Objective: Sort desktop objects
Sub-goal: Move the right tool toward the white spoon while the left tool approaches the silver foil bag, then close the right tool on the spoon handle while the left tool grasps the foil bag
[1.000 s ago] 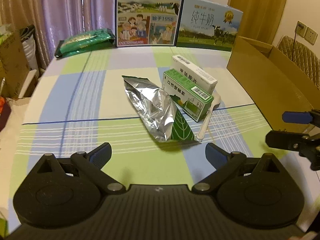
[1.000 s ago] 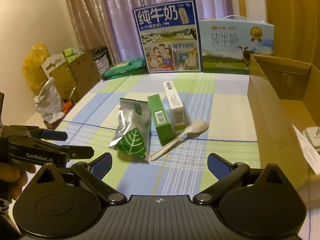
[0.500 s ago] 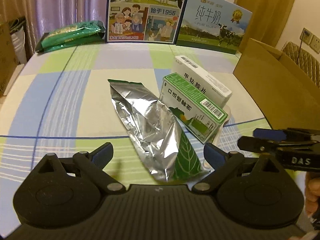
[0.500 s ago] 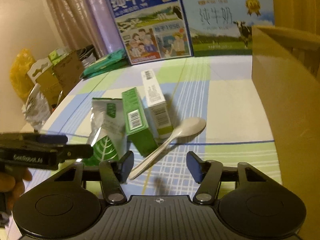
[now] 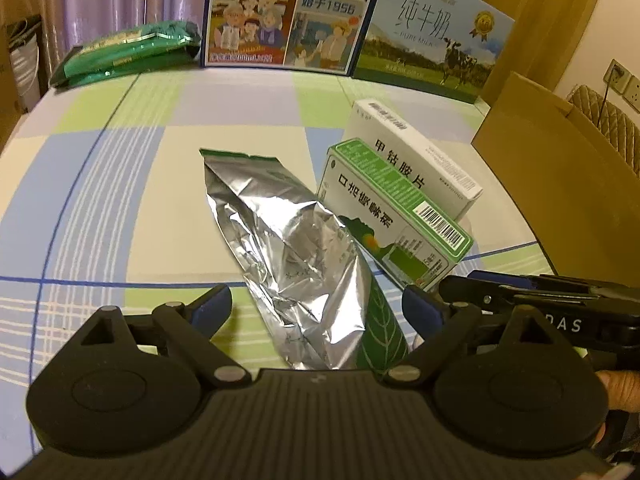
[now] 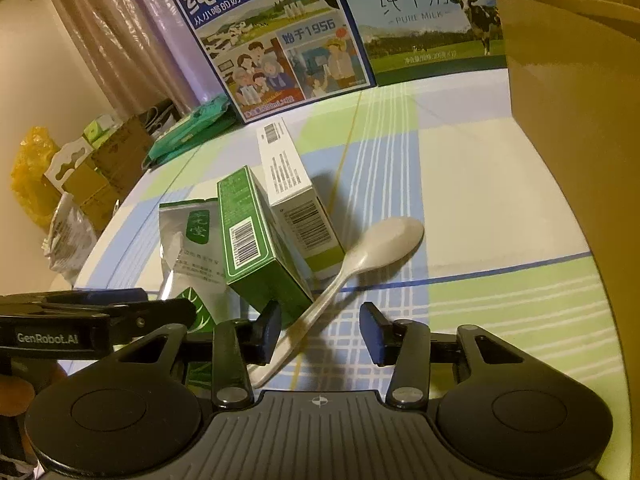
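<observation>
A crumpled silver foil pouch with a green leaf print lies on the checked tablecloth, and its near end sits between the wide-apart fingers of my left gripper, which is open. Beside it stand a green medicine box and a white medicine box. In the right wrist view a white plastic spoon lies next to the green box and the white box. Its handle runs down between the fingers of my right gripper, which is open at about half width, untouched by either finger.
A big cardboard box stands at the table's right edge. Two milk cartons stand at the back, with green packets to their left. My right gripper sits close beside the left one. Bags and boxes lie off the table's left side.
Both grippers have moved forward and down to the objects. The left one now straddles the pouch's end. The right one's fingers have narrowed and now flank the spoon handle.
</observation>
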